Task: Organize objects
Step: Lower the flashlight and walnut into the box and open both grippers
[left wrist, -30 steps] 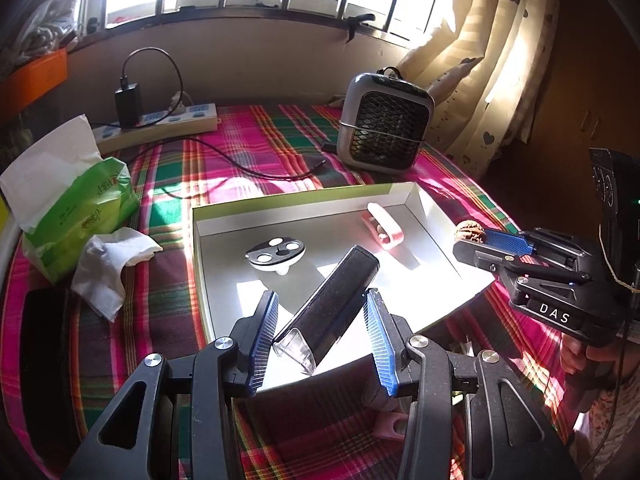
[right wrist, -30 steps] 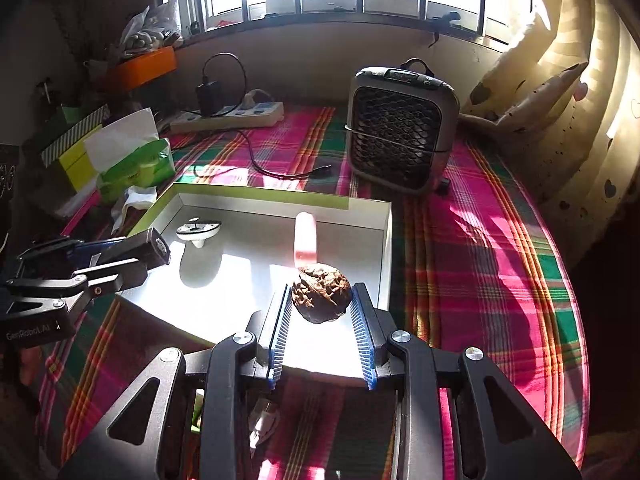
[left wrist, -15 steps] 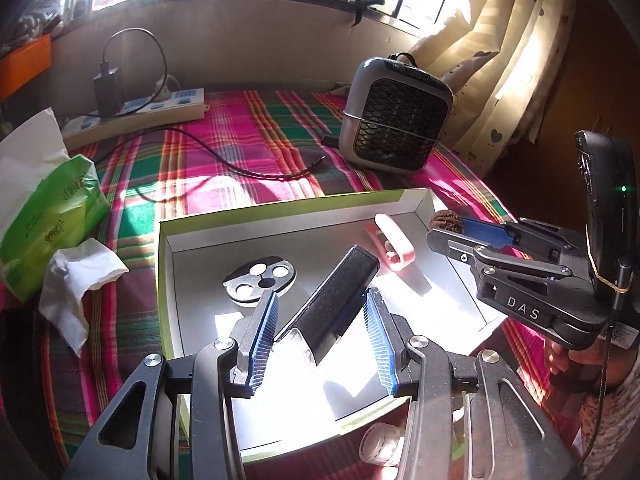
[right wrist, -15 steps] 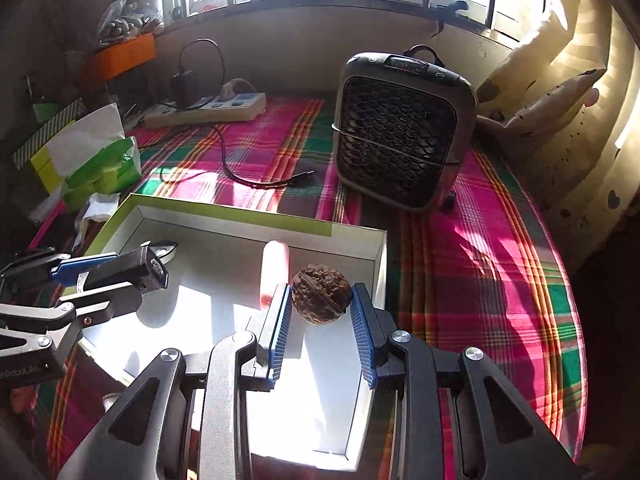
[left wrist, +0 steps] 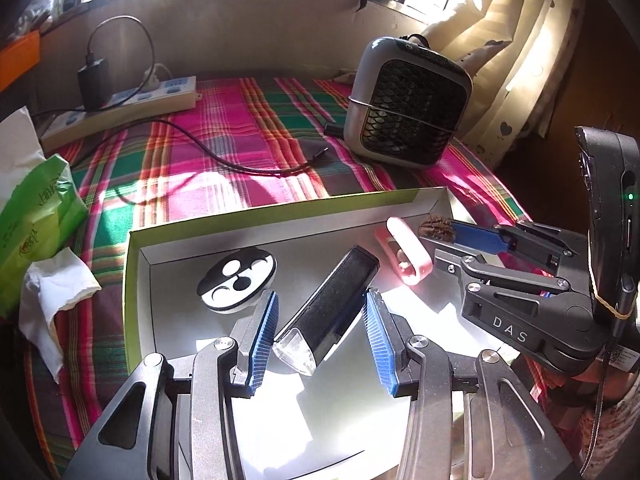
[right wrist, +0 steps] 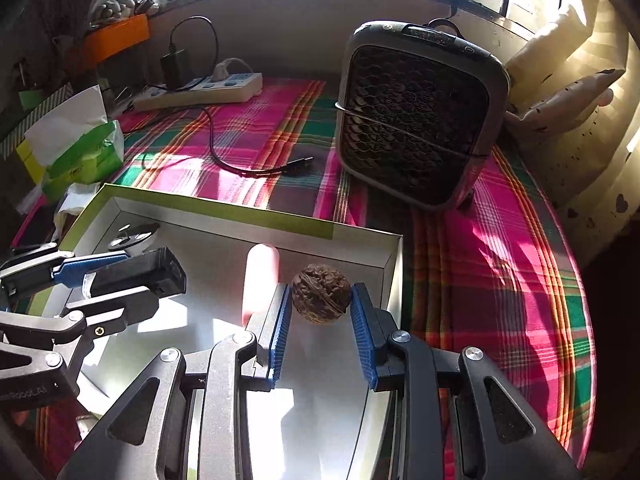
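Note:
A shallow box with a green rim lies on the plaid cloth. My left gripper is shut on a black device with a clear tip, held over the box's floor. My right gripper is shut on a brown walnut above the box's right side. In the box lie a pink oblong piece and a round black-and-white disc. The right gripper also shows in the left wrist view, and the left gripper in the right wrist view.
A grey fan heater stands behind the box. A power strip with a charger and a black cable lies at the back left. A green tissue pack and a crumpled tissue sit left of the box.
Both grippers moved forward over the box with their objects still held. The walnut now hangs above the box's right side beside the pink piece, and the black device is deeper over the box floor.

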`<state>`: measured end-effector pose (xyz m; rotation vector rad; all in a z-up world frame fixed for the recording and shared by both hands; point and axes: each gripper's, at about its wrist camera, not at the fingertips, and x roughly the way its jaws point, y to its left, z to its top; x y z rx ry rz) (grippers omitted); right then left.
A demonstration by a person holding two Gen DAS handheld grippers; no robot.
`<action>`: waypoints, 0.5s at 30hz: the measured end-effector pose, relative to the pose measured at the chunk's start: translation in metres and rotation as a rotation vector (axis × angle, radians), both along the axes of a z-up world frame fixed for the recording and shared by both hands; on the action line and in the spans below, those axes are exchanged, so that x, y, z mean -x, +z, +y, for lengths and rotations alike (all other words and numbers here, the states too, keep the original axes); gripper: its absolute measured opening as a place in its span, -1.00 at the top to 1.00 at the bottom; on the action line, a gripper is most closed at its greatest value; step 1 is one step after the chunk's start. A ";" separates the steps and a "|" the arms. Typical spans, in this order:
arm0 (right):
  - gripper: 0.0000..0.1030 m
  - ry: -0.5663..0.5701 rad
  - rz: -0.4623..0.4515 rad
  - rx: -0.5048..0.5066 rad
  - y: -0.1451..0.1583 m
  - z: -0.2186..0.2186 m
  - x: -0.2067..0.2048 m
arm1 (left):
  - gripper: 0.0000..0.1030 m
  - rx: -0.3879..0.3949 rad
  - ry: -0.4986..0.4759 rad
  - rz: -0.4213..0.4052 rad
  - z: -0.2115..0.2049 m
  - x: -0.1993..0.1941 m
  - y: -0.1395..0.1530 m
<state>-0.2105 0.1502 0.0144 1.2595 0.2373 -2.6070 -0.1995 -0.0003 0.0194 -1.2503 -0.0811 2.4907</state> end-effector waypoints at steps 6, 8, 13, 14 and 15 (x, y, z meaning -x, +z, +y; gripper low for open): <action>0.39 0.004 0.002 -0.005 -0.001 -0.002 0.002 | 0.19 0.009 0.012 -0.008 0.001 0.005 -0.003; 0.39 0.006 0.001 -0.010 -0.002 -0.003 0.002 | 0.19 0.007 0.014 -0.016 0.001 0.007 -0.005; 0.39 0.008 0.003 -0.010 -0.003 -0.005 0.003 | 0.18 0.015 0.023 -0.026 0.000 0.009 -0.008; 0.39 0.009 0.005 -0.013 -0.003 -0.005 0.003 | 0.18 0.017 0.023 -0.027 0.001 0.009 -0.008; 0.39 0.009 0.007 -0.016 -0.003 -0.005 0.003 | 0.18 0.016 0.024 -0.026 0.001 0.009 -0.008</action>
